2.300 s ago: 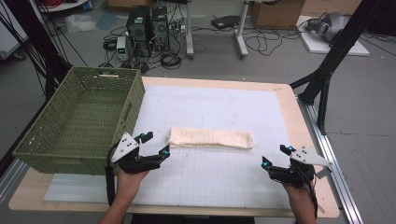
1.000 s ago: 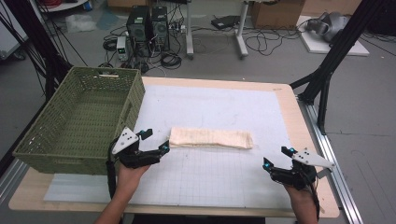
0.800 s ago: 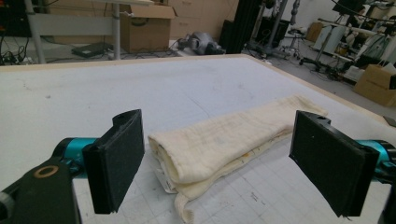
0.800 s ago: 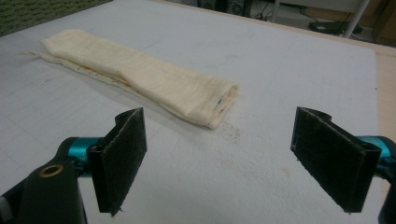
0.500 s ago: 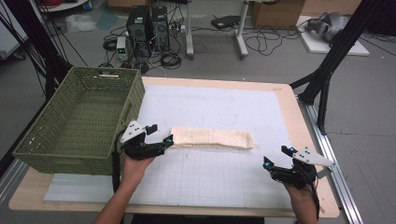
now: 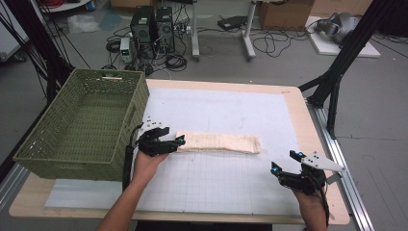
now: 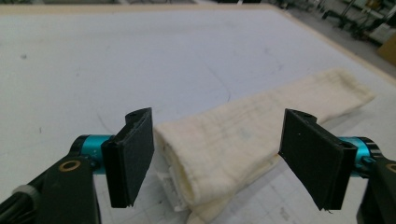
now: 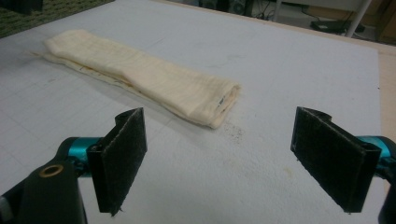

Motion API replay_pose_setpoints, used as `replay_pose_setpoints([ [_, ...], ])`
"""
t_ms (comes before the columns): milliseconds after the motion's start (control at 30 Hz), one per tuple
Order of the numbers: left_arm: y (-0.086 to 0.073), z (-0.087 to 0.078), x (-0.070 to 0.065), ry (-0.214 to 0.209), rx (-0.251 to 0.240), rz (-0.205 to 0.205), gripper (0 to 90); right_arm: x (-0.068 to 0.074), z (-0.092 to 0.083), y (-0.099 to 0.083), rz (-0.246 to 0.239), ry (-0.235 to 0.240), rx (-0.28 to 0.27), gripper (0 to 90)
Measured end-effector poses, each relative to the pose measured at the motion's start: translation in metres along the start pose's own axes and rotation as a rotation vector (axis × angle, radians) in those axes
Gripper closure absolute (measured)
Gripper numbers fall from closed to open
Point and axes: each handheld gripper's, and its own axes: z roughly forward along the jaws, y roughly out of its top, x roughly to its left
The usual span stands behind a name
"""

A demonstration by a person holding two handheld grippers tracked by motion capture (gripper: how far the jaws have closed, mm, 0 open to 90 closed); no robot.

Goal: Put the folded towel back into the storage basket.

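A cream folded towel [image 6: 219, 142] lies lengthwise across the middle of the white gridded mat [image 6: 226, 110]. My left gripper [image 6: 174, 141] is at the towel's left end, and its jaws have just been closing. In the left gripper view the towel [image 7: 243, 149] lies between the two black pads [image 7: 133, 151], which stand apart from it, so the left gripper [image 7: 219, 161] is open. My right gripper [image 6: 287, 161] rests near the mat's front right, open and holding nothing. The right gripper view has the towel [image 8: 140, 74] lying well beyond my right gripper [image 8: 233, 161].
A green woven basket [image 6: 77, 122] stands on the table's left side, close beside my left hand. The wooden table edge [image 6: 308, 115] runs along the right. Black frame legs, computers and cables are on the floor behind the table.
My left gripper has slid right from beside the basket to the towel's left end. The right gripper has stayed where it was.
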Motion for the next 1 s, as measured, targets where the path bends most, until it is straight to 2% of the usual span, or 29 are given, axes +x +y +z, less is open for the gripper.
replay_pose_setpoints([
  [233,-0.007,0.016,0.004,0.064,0.098,0.006,34.0,0.001,0.002,0.001,-0.001,0.006,0.006,16.9],
  [400,-0.010,0.024,0.005,0.082,0.145,-0.010,37.4,0.000,0.002,0.000,0.001,0.007,0.002,16.9],
  [533,-0.012,0.026,0.003,0.114,0.174,0.034,42.6,-0.001,0.001,0.001,0.002,0.004,-0.001,16.9],
  [700,-0.014,0.030,-0.001,0.121,0.220,0.080,44.9,-0.003,-0.001,0.000,-0.001,-0.001,-0.003,16.9],
  [900,-0.015,0.033,-0.004,0.130,0.227,0.082,46.7,-0.005,-0.002,0.000,0.007,-0.004,-0.006,16.9],
  [1000,-0.015,0.033,-0.006,0.135,0.231,0.105,48.4,-0.004,-0.002,0.000,0.011,-0.003,-0.003,16.9],
])
